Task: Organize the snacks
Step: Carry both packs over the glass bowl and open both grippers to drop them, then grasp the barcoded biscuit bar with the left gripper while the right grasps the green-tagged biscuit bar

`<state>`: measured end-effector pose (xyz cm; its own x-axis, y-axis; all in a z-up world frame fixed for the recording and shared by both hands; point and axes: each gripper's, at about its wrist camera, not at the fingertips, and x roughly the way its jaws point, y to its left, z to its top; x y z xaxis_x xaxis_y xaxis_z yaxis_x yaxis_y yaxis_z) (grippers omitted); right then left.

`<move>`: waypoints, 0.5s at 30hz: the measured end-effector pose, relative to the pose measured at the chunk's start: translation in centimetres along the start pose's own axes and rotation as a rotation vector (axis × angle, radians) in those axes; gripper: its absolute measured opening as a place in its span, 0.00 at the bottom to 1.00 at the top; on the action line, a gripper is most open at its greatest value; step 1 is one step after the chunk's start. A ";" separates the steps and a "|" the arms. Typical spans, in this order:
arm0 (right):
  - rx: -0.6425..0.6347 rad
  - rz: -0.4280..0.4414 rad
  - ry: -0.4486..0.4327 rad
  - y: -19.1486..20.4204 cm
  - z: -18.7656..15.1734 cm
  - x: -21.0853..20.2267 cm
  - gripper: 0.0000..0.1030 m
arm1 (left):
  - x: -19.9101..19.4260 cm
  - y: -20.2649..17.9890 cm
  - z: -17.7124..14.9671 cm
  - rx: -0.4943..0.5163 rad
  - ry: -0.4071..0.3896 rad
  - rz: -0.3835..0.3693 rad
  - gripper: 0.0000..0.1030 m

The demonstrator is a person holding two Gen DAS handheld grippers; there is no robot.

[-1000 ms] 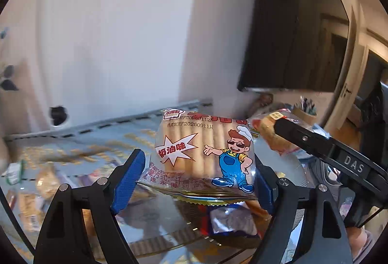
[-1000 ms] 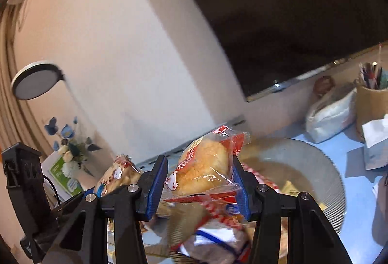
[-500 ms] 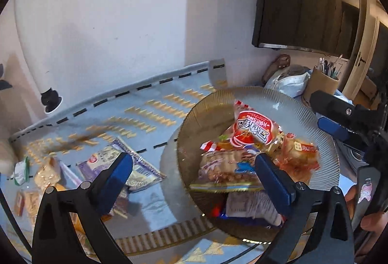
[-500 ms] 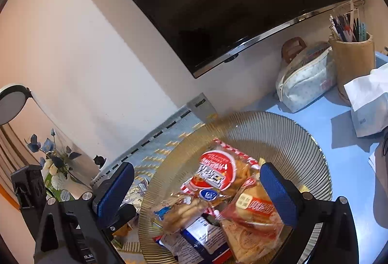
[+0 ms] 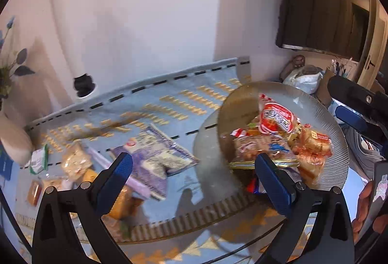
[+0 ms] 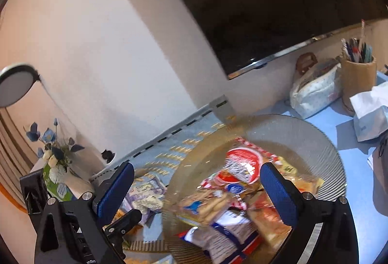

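A ribbed glass plate (image 5: 322,118) (image 6: 303,133) holds a pile of snack packets, with a red-and-white packet (image 5: 276,116) (image 6: 242,162) on top and a biscuit-stick packet (image 5: 262,150) (image 6: 206,205) at the near side. My left gripper (image 5: 194,174) is open and empty above the mat, left of the plate. My right gripper (image 6: 196,191) is open and empty over the plate's near edge. A purple packet (image 5: 155,157) (image 6: 145,193) and several small snacks (image 5: 75,162) lie on the blue mat (image 5: 169,99) left of the plate.
A wall runs behind the mat, with a dark screen (image 6: 278,2) at the right. A white pouch (image 6: 315,92), a pen cup (image 6: 356,70) and a tissue pack (image 6: 371,111) stand right of the plate. A flower vase (image 6: 55,157) is at the far left.
Both grippers opened and dropped their packets onto the plate a second ago. Since then both have drawn back and swung left, and more of the mat shows.
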<state>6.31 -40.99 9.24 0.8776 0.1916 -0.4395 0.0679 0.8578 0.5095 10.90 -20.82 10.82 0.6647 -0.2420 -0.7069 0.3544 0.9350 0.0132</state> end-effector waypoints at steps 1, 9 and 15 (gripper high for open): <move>-0.008 -0.001 0.003 0.5 -0.2 0.1 1.00 | -0.2 0.5 -0.1 -0.006 -0.001 -0.001 0.98; -0.070 0.020 0.035 6.1 -1.7 1.0 1.00 | -2.6 6.0 -0.6 -0.064 -0.024 0.030 0.98; -0.116 0.049 0.081 10.4 -3.7 2.3 1.00 | -3.8 11.7 -1.5 -0.129 -0.025 0.068 0.98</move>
<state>7.33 -29.89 10.77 0.8371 0.2682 -0.4768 -0.0335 0.8950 0.4448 11.52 -8.55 12.62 0.7013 -0.1814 -0.6894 0.2212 0.9747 -0.0315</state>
